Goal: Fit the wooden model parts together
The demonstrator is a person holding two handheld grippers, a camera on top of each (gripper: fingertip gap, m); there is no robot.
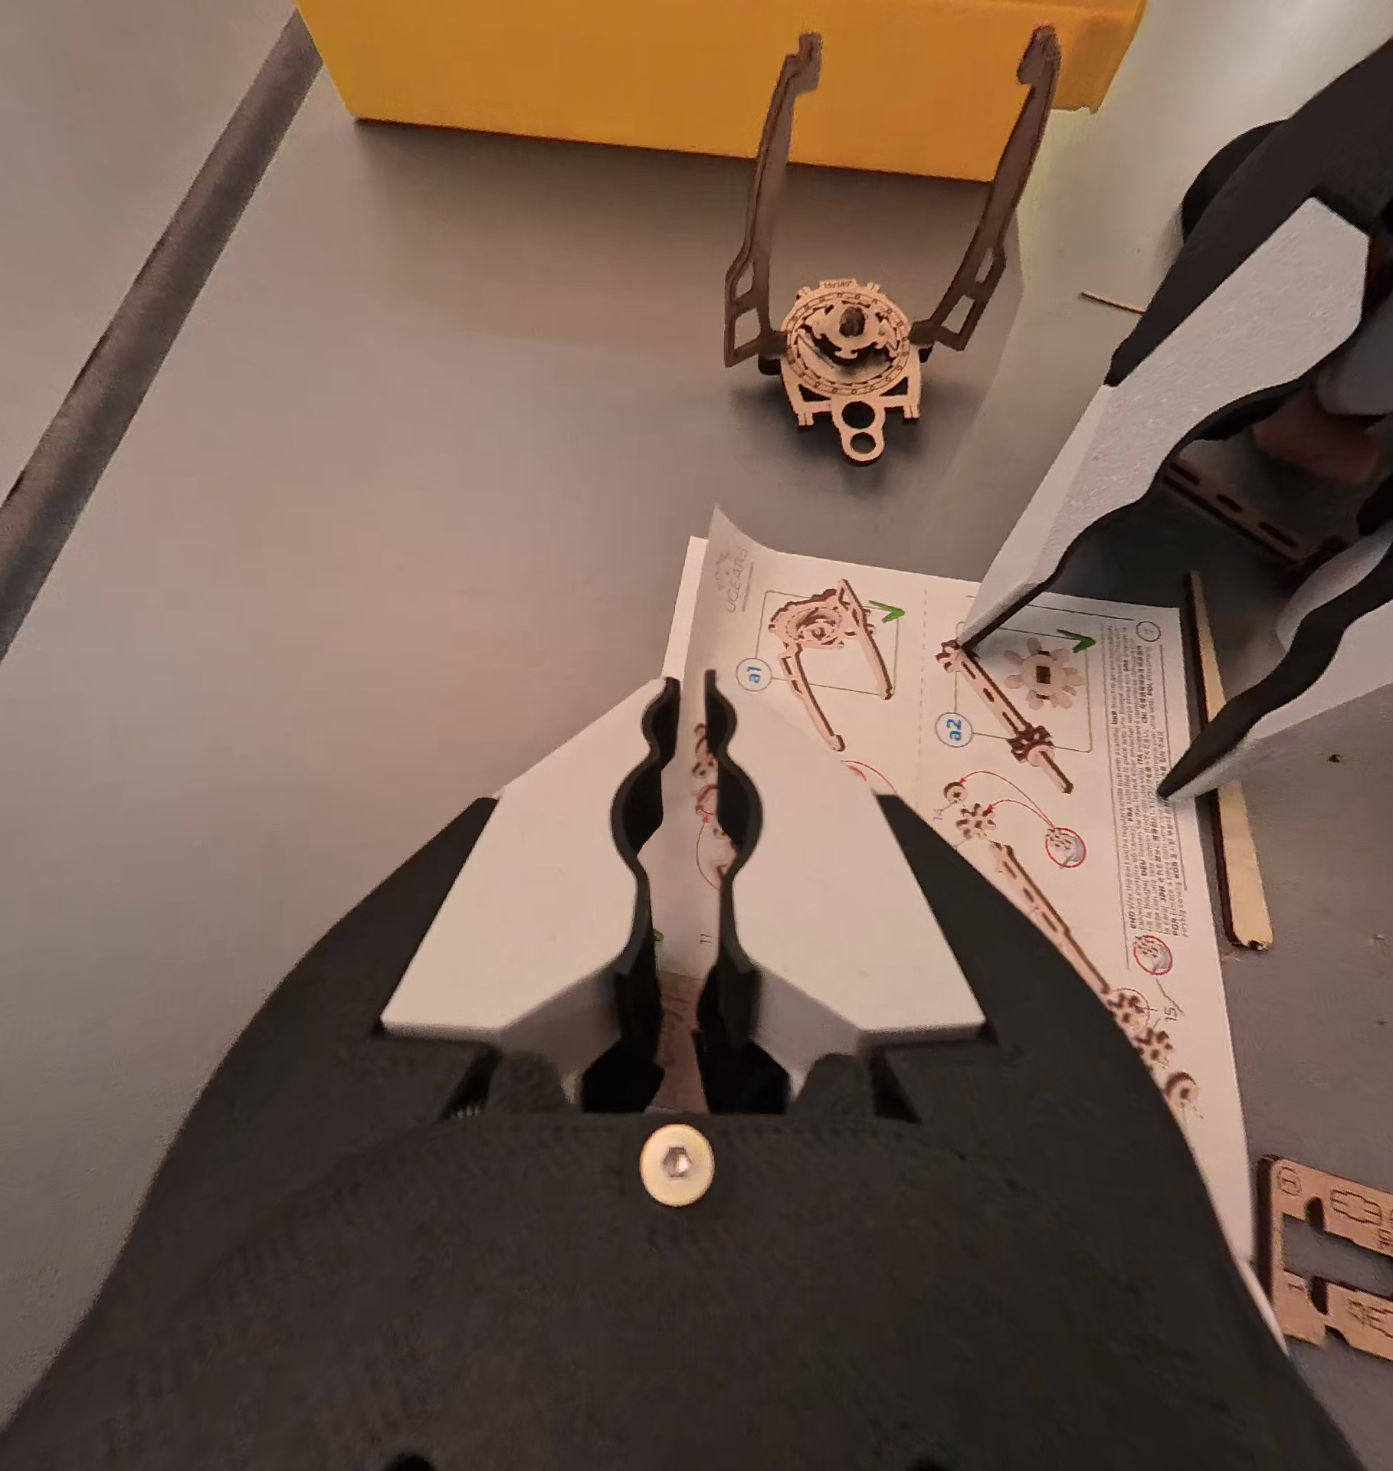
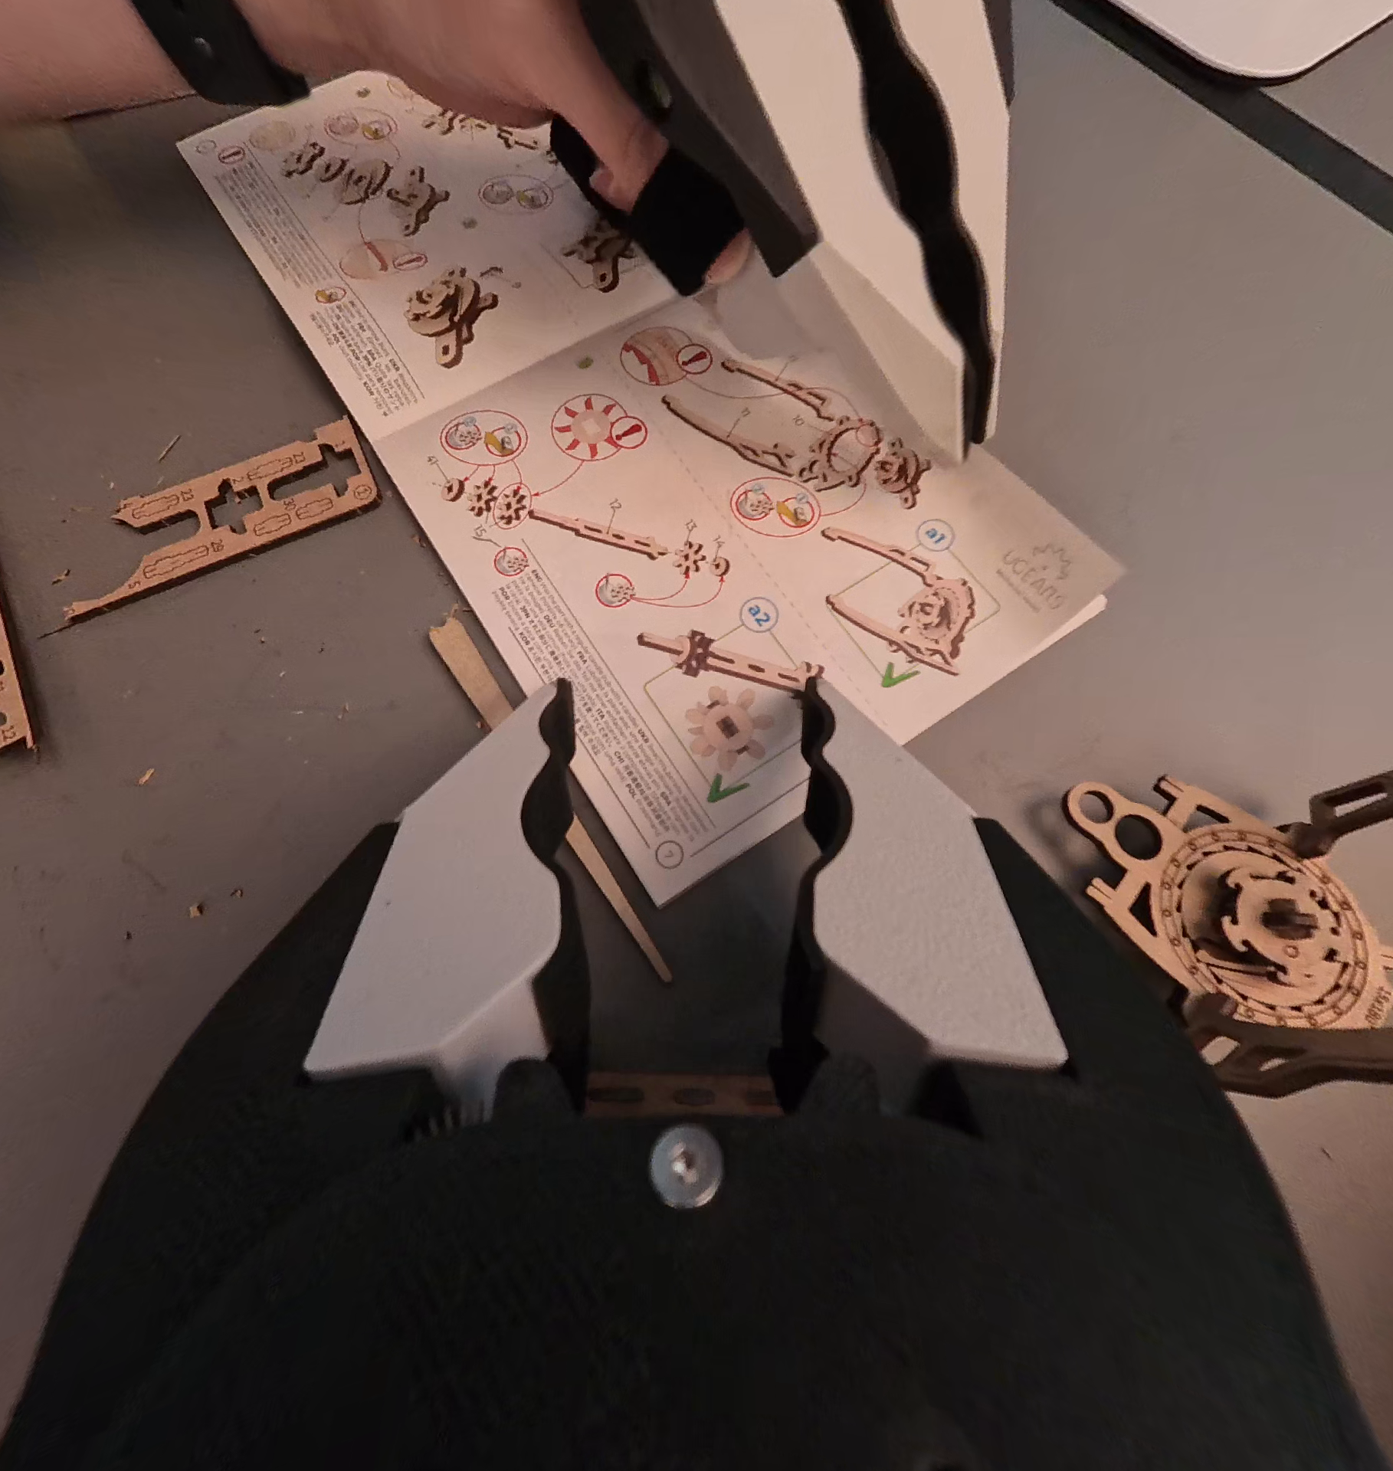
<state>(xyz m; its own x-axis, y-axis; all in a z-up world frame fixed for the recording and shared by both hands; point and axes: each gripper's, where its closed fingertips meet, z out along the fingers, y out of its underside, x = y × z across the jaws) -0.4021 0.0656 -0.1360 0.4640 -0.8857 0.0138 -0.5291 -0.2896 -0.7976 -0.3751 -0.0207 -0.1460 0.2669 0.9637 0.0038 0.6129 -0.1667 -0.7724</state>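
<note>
A part-built wooden model [image 1: 844, 358], a round geared hub with two long dark arms, stands on the grey table; it also shows in the right wrist view [image 2: 1250, 931]. My left gripper [image 1: 689, 688] hovers over the instruction sheet [image 1: 876, 796], jaws almost together with only a thin slit. It shows in the right wrist view too [image 2: 972, 422]. My right gripper [image 2: 687, 688] has its tips wide apart over the sheet [image 2: 757, 493]. A slotted wooden strip [image 2: 681, 1094] spans its jaws near their base, also seen in the left wrist view [image 1: 1235, 509].
A yellow box [image 1: 598, 72] stands behind the model. A cut-out plywood offcut [image 2: 231, 517] and a thin wooden sliver [image 2: 478, 676] lie beside the sheet, with wood crumbs around. A person's hand [image 2: 438, 56] holds the left gripper. A white object [image 2: 1250, 32] sits at the far corner.
</note>
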